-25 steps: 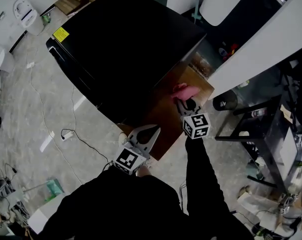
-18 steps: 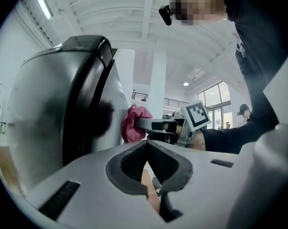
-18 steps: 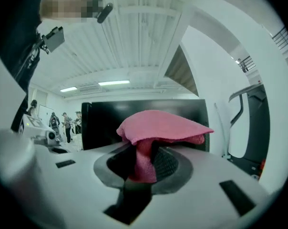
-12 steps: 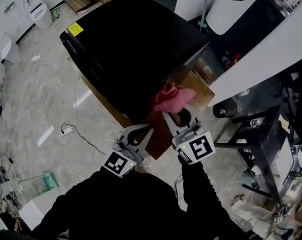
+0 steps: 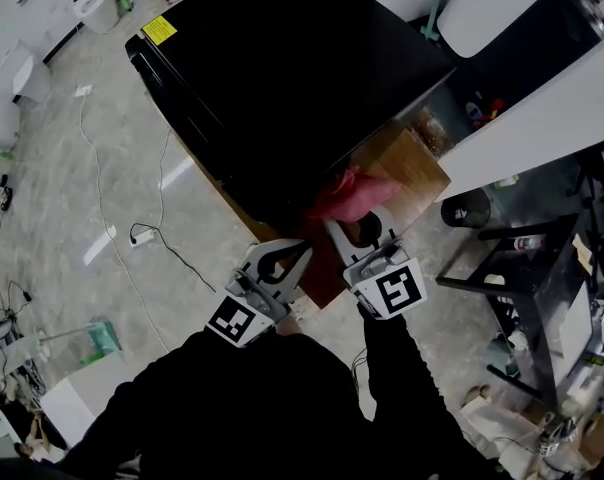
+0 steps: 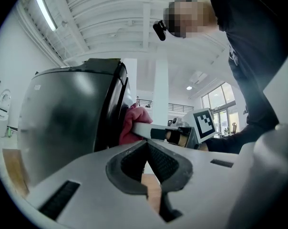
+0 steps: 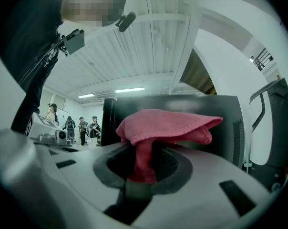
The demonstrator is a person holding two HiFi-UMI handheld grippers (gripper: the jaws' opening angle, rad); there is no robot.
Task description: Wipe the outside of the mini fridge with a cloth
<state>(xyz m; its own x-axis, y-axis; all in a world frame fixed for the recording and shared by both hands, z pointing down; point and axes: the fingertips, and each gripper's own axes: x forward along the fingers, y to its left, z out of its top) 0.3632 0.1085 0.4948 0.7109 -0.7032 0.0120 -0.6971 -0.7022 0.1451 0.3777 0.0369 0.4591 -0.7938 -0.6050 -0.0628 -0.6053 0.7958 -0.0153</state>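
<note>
From where I stand, the person wears a black long-sleeved top [image 5: 252,408], plain and loose, with the sleeves [image 5: 407,388] running right down to the wrists. A small black camera [image 7: 127,19] sits at the head on a short mount. The left hand-held gripper [image 5: 304,249] and the right hand-held gripper [image 5: 354,230] look alike. Both have pale grey moulded shells tapering to curved jaws, lined inside with dark ribbed pads [image 6: 163,162] and cut with narrow dark slots [image 6: 58,199]. Each carries a white cube [image 5: 397,291] printed with black square markers.
</note>
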